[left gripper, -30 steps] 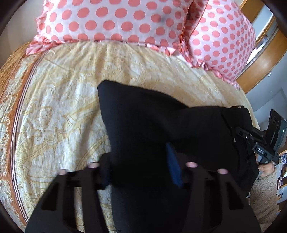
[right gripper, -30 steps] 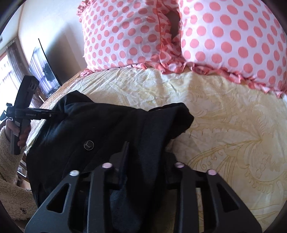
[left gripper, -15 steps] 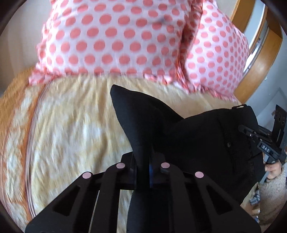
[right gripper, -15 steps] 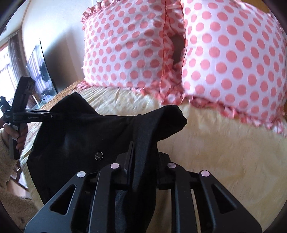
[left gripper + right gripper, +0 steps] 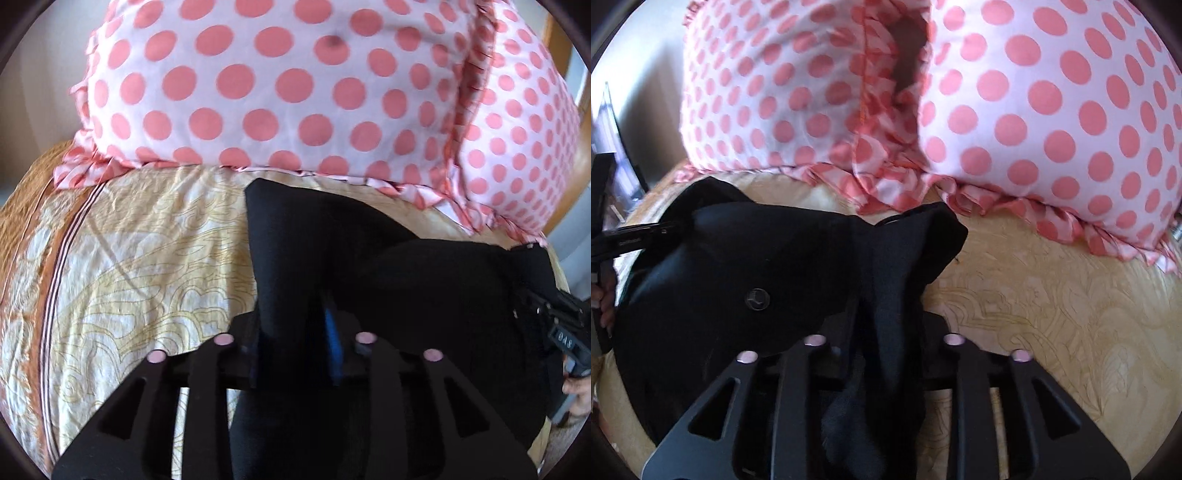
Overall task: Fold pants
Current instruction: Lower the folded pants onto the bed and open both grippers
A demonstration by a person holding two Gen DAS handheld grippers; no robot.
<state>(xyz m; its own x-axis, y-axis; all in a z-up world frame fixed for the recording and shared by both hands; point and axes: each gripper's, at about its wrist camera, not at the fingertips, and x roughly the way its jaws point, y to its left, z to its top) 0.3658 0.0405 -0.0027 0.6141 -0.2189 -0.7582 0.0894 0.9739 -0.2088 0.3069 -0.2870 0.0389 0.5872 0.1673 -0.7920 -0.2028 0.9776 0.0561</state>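
The black pants (image 5: 424,295) lie bunched on the yellow patterned bedspread (image 5: 147,266), close under the pillows. My left gripper (image 5: 295,343) has its jaws part open around one corner of the fabric, which stands up between them. My right gripper (image 5: 886,332) has its jaws part open around the other corner of the pants (image 5: 757,266), with a round logo on the cloth at left. Each gripper shows at the far edge of the other's view: the right one (image 5: 565,332) and the left one (image 5: 613,240).
Two white pillows with pink polka dots (image 5: 277,85) (image 5: 1052,103) stand directly ahead at the head of the bed. A wooden headboard edge (image 5: 580,147) is at right. A dark screen and wall (image 5: 613,140) are at far left.
Both grippers have carried the pants corners forward towards the pillows and lowered them onto the bedspread. The jaws of both, shut on the fabric half a second ago, have widened.
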